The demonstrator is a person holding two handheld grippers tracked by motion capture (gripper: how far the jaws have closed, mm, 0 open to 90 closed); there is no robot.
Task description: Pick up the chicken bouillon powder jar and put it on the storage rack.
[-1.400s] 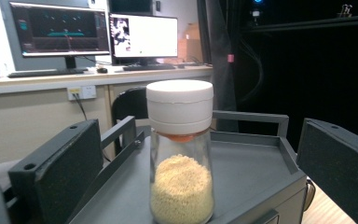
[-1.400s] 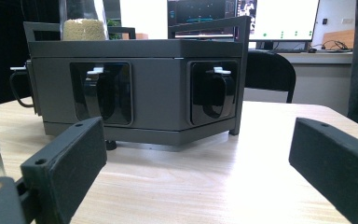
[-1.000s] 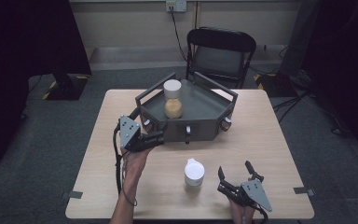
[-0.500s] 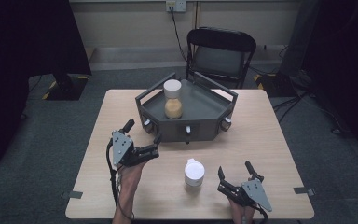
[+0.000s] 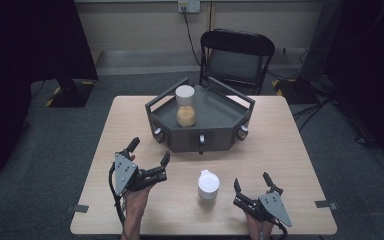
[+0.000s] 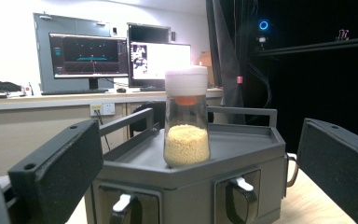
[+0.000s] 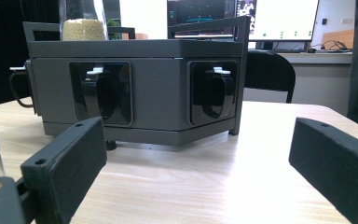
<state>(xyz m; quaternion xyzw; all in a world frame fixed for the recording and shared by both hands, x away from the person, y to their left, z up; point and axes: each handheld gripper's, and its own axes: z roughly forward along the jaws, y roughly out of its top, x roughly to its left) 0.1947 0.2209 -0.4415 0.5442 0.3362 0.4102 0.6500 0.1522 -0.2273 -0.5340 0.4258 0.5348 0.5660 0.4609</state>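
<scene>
My left gripper (image 5: 149, 152) has moved away from the grey tray (image 5: 220, 134) toward lower left, jaws apart, empty. The grain jar (image 5: 185, 106) stays on the tray, frame centre. My right gripper (image 5: 253, 186) rests open, lower right.

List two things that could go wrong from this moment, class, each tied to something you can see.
1. The tall clear jar of yellow grains with a white cap stands free on the grey hexagonal tray box; a bump could topple it.
2. The small white-capped jar on the wooden table sits between the open left gripper and right gripper; a careless sweep might knock it over.
</scene>
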